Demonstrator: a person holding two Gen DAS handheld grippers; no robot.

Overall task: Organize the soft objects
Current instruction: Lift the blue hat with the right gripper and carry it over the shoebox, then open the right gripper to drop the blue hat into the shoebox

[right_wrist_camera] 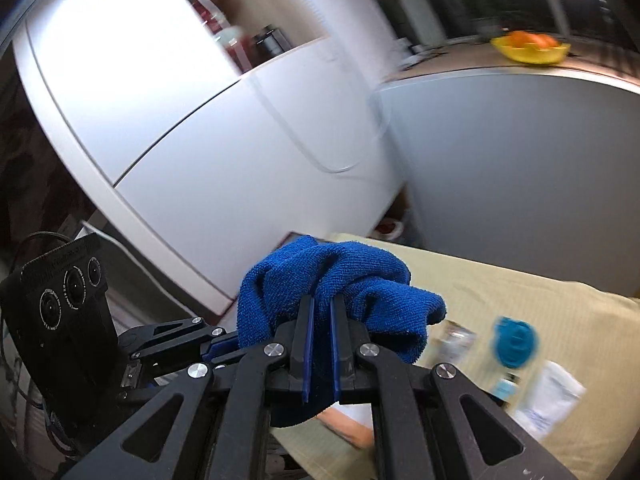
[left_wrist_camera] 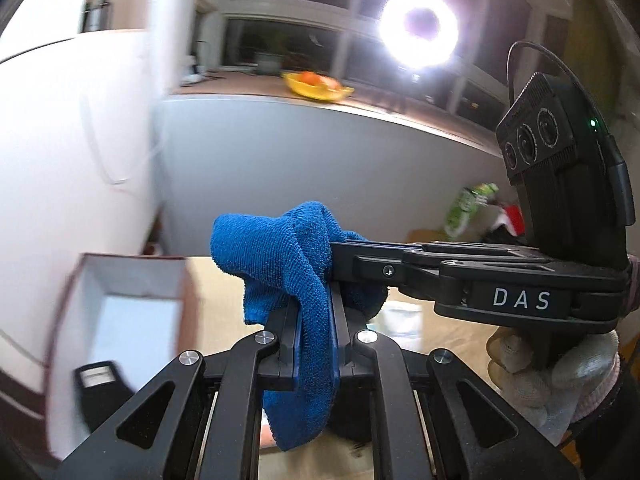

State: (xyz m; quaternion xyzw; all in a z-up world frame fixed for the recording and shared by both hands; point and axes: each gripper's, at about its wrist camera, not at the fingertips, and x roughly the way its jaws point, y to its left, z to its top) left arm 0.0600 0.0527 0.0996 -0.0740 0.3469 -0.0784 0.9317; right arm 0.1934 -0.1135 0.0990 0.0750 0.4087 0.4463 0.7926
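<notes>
A blue terry cloth (left_wrist_camera: 280, 240) hangs bunched in the air above the table, pinched by both grippers at once. In the left wrist view my left gripper (left_wrist_camera: 316, 312) is shut on a fold of the cloth, which droops down between its fingers. My right gripper (left_wrist_camera: 334, 262) reaches in from the right, held by a gloved hand (left_wrist_camera: 552, 372), and is shut on the same cloth. In the right wrist view the right gripper (right_wrist_camera: 322, 320) clamps the blue cloth (right_wrist_camera: 352, 280), while the left gripper (right_wrist_camera: 234, 342) bites into it from the left.
An open white box with a dark red rim (left_wrist_camera: 120, 280) sits at the left, a black device (left_wrist_camera: 96, 380) beside it. On the yellowish tablecloth (right_wrist_camera: 540, 292) lie a blue round object (right_wrist_camera: 514, 342), small bottles and a white packet (right_wrist_camera: 554, 396). A yellow fruit bowl (left_wrist_camera: 316, 84) stands on the counter behind.
</notes>
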